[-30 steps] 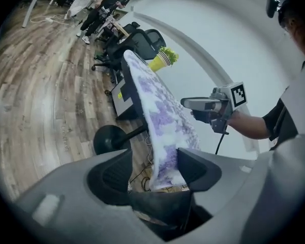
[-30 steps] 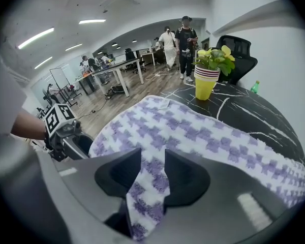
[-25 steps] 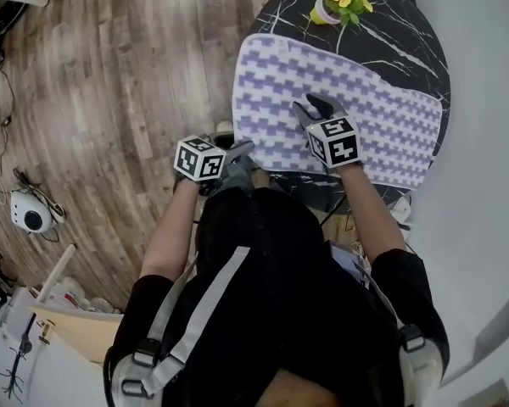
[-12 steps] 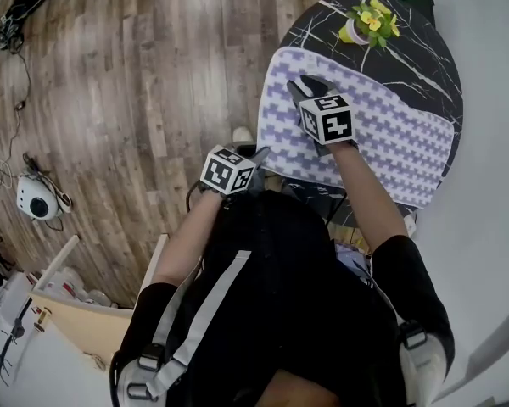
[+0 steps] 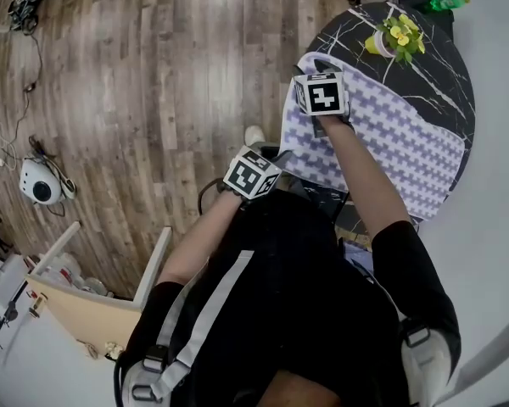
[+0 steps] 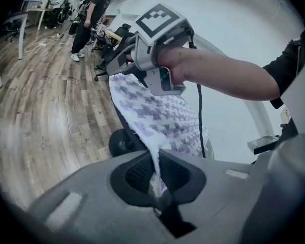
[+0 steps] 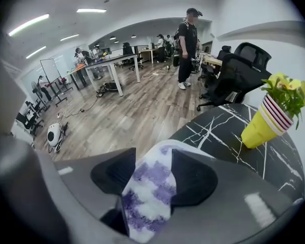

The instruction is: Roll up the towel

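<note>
The left gripper (image 6: 156, 161) is pressed together on a thin pinch of the towel (image 5: 394, 130), and the cloth rises out of the closed jaws toward the upper middle of the left gripper view. In the head view that pinch sits at the towel's lower-left corner, right at the near rim of the counter (image 5: 445, 62), a little left of frame centre.

The right gripper (image 7: 151, 159) has just been opening its jaws. They stand spread with a bunched purple-and-white corner of the towel lying between them, and the pads do not visibly squeeze it. In the head view this gripper is above the left one, at the towel's upper-left corner, with the yellow flower pot (image 5: 380, 44) off to its right near the top of the frame.

Both grippers therefore sit on the same short edge, at the left end of the cloth. From there the towel lies spread flat on the black marbled counter. Its long axis runs from upper left down to the lower right of the head view, away from both grippers.

The roll would likely have to begin at this short edge and travel toward the lower right along that axis. The right gripper probably needs to close on its corner first so the edge lifts evenly.
</note>
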A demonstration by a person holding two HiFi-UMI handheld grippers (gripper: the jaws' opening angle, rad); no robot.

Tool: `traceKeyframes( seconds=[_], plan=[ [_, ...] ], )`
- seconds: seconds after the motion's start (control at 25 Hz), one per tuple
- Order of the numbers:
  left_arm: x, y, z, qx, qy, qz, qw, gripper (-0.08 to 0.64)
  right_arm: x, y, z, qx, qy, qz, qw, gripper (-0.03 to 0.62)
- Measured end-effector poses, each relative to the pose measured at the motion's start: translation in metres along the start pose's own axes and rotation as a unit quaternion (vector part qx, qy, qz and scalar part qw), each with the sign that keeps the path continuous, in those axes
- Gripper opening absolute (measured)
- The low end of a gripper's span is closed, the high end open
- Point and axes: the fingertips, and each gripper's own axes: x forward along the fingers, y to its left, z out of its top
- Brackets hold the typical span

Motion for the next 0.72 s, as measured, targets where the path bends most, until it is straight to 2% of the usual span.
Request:
traceKeyframes(
  seconds=[0.2,0.4,0.44,0.48,0.72],
  plan=[
    [-0.002,-0.001,-0.001,-0.001,0.002,0.001,1.0,0.023,0.011,-0.001,-0.003,-0.002,0.016,-0.015,1.0,0.217],
    [-0.005,-0.003,0.002,-0.002,0.002,0.003,1.0,0.023,0.009,-0.003,-0.002,-0.015,0.001,-0.01,1.0,0.175],
    [-0.006,-0.004,0.003,-0.001,0.003,0.005,1.0,0.023,0.007,-0.005,-0.002,-0.009,-0.003,-0.005,1.0,0.151],
    [-0.007,-0.006,0.004,-0.002,0.005,0.008,1.0,0.023,0.006,-0.008,-0.002,0.0,-0.007,0.003,1.0,0.07],
    [-0.011,-0.027,0.022,-0.004,-0.004,0.016,0.9998,0.023,-0.019,-0.018,0.007,0.033,-0.058,0.058,0.996,0.064]
  ],
)
